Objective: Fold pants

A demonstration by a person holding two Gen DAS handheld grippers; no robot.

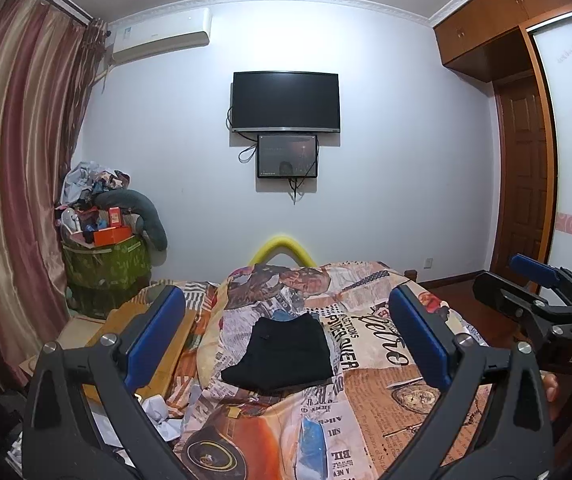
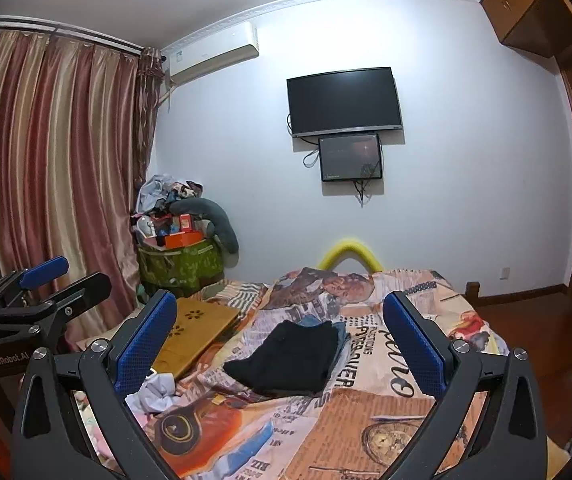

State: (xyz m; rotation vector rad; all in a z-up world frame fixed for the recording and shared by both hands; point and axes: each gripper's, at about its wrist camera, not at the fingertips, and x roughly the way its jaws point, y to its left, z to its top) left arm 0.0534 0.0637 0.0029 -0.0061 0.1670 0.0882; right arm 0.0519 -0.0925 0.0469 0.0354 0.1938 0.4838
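Note:
Black pants lie folded in a compact stack on the bed's newspaper-print quilt; they also show in the right wrist view, with a bit of blue fabric under their far edge. My left gripper is open and empty, held above the bed short of the pants. My right gripper is open and empty too, at about the same distance. Each gripper shows at the edge of the other's view: the right one and the left one.
A wooden lap board lies on the bed left of the pants, with crumpled white cloth near it. A green bin piled with clutter stands by the curtain. A TV hangs on the far wall. A wooden door is at right.

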